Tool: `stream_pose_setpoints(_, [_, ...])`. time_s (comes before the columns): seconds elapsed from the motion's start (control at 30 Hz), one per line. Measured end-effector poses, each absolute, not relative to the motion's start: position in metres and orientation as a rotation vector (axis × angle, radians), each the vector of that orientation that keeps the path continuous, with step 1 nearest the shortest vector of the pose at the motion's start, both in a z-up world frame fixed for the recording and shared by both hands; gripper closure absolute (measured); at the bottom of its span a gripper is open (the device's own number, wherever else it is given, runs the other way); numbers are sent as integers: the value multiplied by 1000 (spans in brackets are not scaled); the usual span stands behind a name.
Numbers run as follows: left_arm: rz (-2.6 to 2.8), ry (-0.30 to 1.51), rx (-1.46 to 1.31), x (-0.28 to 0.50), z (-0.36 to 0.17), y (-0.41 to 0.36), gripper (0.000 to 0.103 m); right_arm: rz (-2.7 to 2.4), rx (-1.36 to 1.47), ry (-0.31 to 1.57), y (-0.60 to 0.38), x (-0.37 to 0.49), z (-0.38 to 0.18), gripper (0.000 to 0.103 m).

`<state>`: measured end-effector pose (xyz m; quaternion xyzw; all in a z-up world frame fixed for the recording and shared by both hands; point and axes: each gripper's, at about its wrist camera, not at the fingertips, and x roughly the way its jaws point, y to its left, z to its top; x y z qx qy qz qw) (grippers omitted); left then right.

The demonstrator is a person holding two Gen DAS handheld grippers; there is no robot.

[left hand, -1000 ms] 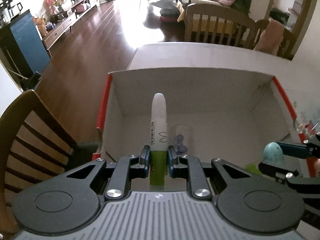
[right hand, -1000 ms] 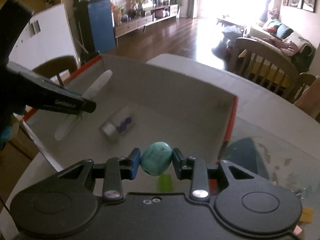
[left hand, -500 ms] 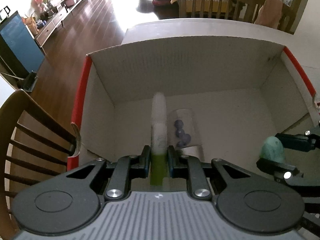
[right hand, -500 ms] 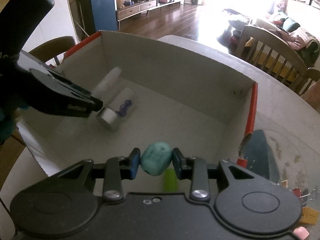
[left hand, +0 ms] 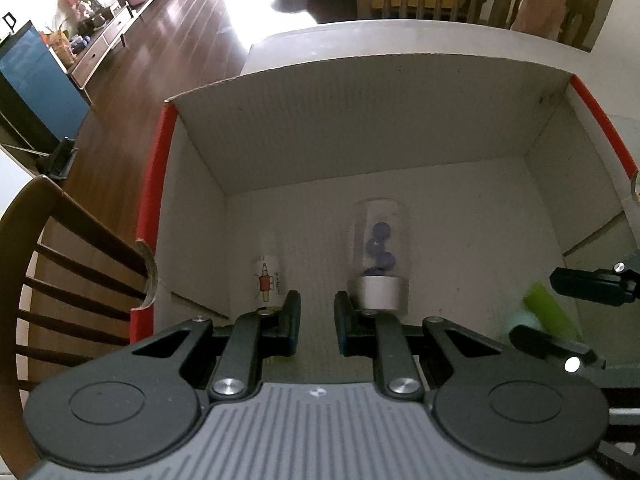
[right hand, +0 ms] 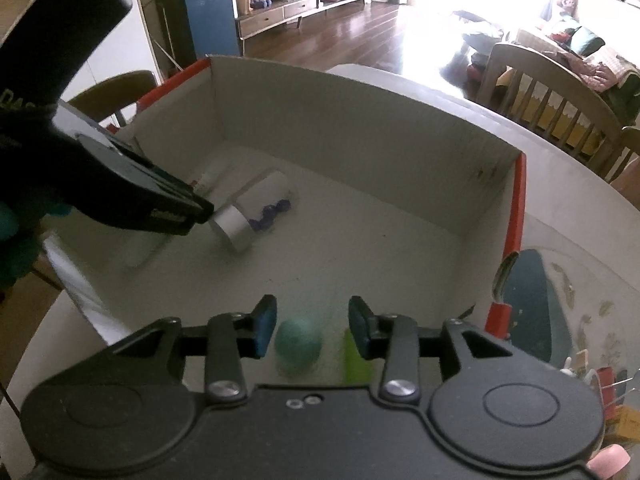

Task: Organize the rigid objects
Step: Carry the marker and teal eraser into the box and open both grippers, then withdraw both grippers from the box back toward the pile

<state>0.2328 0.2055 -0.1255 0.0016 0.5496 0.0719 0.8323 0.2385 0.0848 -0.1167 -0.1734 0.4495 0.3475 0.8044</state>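
Observation:
A white cardboard box (left hand: pixel 160 168) with red edges stands on the table. In the left wrist view my left gripper (left hand: pixel 316 304) hangs low inside it, jaws apart with nothing between them. The white marker (left hand: pixel 267 276) lies on the box floor just left of its left finger. A clear vial (left hand: pixel 380 248) with purple beads and a silver cap lies just ahead on the right. In the right wrist view my right gripper (right hand: pixel 312 308) is opening. The teal egg (right hand: pixel 298 344) is blurred between its jaws and touches neither pad. A green piece (right hand: pixel 356 360) lies beside it.
A wooden chair (left hand: pixel 60 248) stands close against the box's left side. A patterned plate (right hand: pixel 560 300) and some clips (right hand: pixel 600 376) lie on the table right of the box. More chairs (right hand: pixel 540 92) stand beyond the table's far edge.
My left gripper sank into the box and let go of the marker, which now lies on the floor. My right gripper's jaws spread and the teal egg came free of the pads.

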Motion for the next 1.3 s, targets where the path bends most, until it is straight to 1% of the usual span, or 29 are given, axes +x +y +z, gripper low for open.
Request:
stream_pose_setpoints(0.27, [154, 1129, -9, 230, -111, 208, 85, 740, -352, 930, 77, 231, -105, 58])
stream_pose_setpoints(0.57, [147, 1081, -20, 209, -87, 199, 85, 724, -308, 883, 66, 221, -82, 57])
stream_pose_setpoints(0.9, [145, 1012, -16, 184, -57, 187, 85, 739, -259, 821, 51, 203, -56, 53])
stream_pose_setpoints(1.1, [127, 958, -31, 166, -37, 180, 85, 748, -230, 787, 39, 189, -42, 46])
stream_pose_setpoints(1.3, [94, 900, -41, 148, -17, 168, 85, 769, -197, 743, 22, 174, -25, 45])
